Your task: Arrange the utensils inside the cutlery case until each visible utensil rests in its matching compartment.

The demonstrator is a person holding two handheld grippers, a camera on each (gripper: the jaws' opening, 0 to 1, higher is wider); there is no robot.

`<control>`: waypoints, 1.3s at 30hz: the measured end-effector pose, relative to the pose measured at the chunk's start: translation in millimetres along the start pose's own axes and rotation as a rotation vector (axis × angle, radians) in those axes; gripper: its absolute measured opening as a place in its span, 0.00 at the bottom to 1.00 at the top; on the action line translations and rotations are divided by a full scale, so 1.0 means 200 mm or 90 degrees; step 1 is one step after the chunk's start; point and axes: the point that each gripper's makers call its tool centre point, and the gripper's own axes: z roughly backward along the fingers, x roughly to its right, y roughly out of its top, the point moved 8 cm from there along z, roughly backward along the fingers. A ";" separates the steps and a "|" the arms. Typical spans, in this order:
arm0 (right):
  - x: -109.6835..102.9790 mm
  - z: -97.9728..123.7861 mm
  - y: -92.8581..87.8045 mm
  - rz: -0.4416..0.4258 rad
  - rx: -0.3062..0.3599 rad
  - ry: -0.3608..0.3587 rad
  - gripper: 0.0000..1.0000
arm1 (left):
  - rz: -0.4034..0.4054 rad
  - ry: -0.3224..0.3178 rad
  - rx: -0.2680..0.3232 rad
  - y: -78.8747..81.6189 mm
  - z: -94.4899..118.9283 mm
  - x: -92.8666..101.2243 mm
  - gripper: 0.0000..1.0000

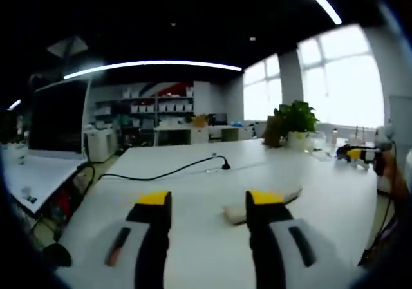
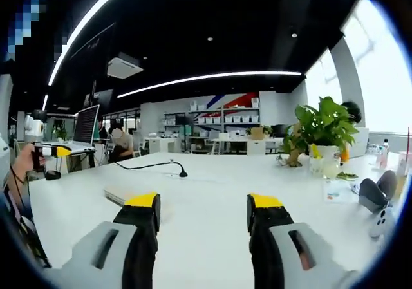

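The left gripper (image 1: 209,202) is hovering over the white desk (image 1: 193,250) with its fingers standing wide apart and holding nothing. A flat pale case (image 1: 261,206), probably the cutlery case, is lying on the desk just behind the right finger, but its contents are too blurred to tell. The right gripper (image 2: 203,205) is also hovering, fingers wide and empty. A black cable (image 2: 151,165) is lying further back, and a potted plant (image 2: 324,131) is standing at the right.
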 end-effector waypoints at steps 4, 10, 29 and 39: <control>-0.02 0.04 -0.05 0.000 -0.020 -0.010 0.91 | -0.020 0.016 0.008 -0.02 0.08 0.00 0.71; -0.08 0.10 -0.05 0.002 0.004 -0.012 0.99 | -0.013 -0.007 0.018 -0.02 0.16 0.05 0.94; -0.21 0.25 0.15 0.062 0.032 -0.001 0.99 | -0.064 -0.057 0.047 0.10 0.32 0.13 1.00; -0.20 0.35 0.22 0.059 0.039 -0.005 0.99 | -0.079 -0.044 0.094 0.18 0.41 0.11 1.00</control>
